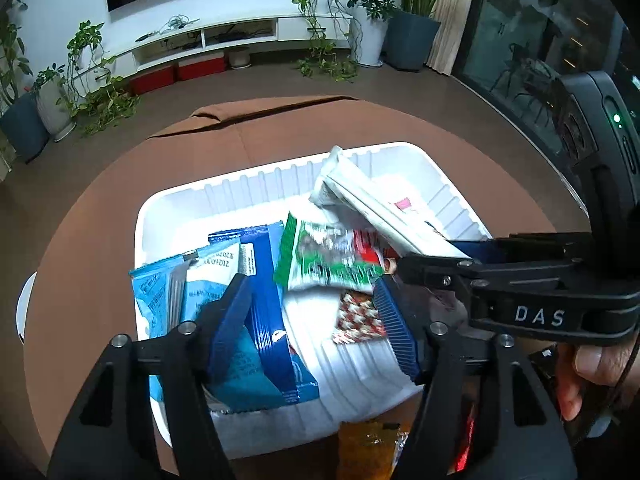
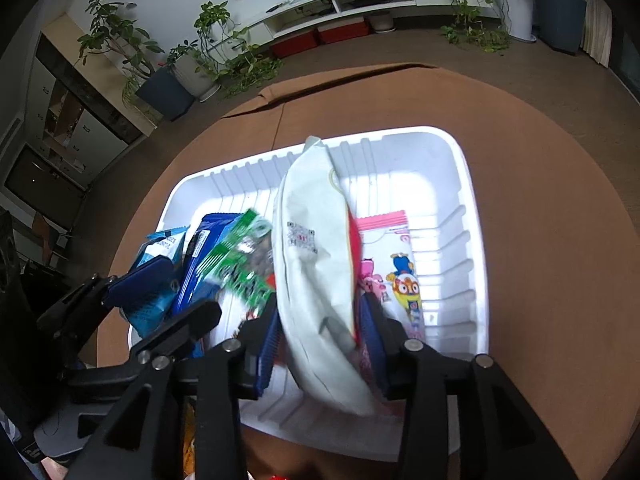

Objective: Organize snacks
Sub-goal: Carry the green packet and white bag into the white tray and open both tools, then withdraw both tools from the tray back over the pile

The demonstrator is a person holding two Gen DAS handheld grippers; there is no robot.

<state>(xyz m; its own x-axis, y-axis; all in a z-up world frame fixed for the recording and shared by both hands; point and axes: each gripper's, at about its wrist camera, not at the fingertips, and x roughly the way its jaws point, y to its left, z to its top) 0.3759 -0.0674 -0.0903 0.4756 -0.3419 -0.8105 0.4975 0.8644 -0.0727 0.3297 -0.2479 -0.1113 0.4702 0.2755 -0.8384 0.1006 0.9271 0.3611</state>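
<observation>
Currently we log one white ribbed tray (image 2: 468,216) on a round brown table (image 2: 560,240), holding the snacks.

Item one: a white snack pouch (image 2: 316,280) with a red edge and a small printed code label, too small for us to read. Our right gripper (image 2: 320,340) pinches it between its blue pads (image 2: 268,344); the pouch stands on edge, tilted, above the tray floor.

Item two: a flat packet with cartoon characters (image 2: 400,276) and a pink top strip, lying on the tray floor on the right side, just beside the held pouch.

Item three: a green packet (image 1: 324,260), blurred, near the tray's middle; its writing is unreadable.

Item four: a dark blue packet (image 1: 272,320) and a light blue packet (image 1: 180,284) at the left side, overlapping. The light blue one bears a mirrored date stamp beginning "2026"; the rest we cannot make out.

Item five: a small red-and-white patterned wrapper (image 1: 358,318) under the green packet's edge.

Our left gripper (image 1: 312,324) hangs over the tray with its fingers spread wide, gripping nothing.

The right gripper's body carries the letters "DAS" (image 1: 538,316) in the left wrist view.

An orange packet (image 1: 364,448) lies outside the tray's near rim.
</observation>
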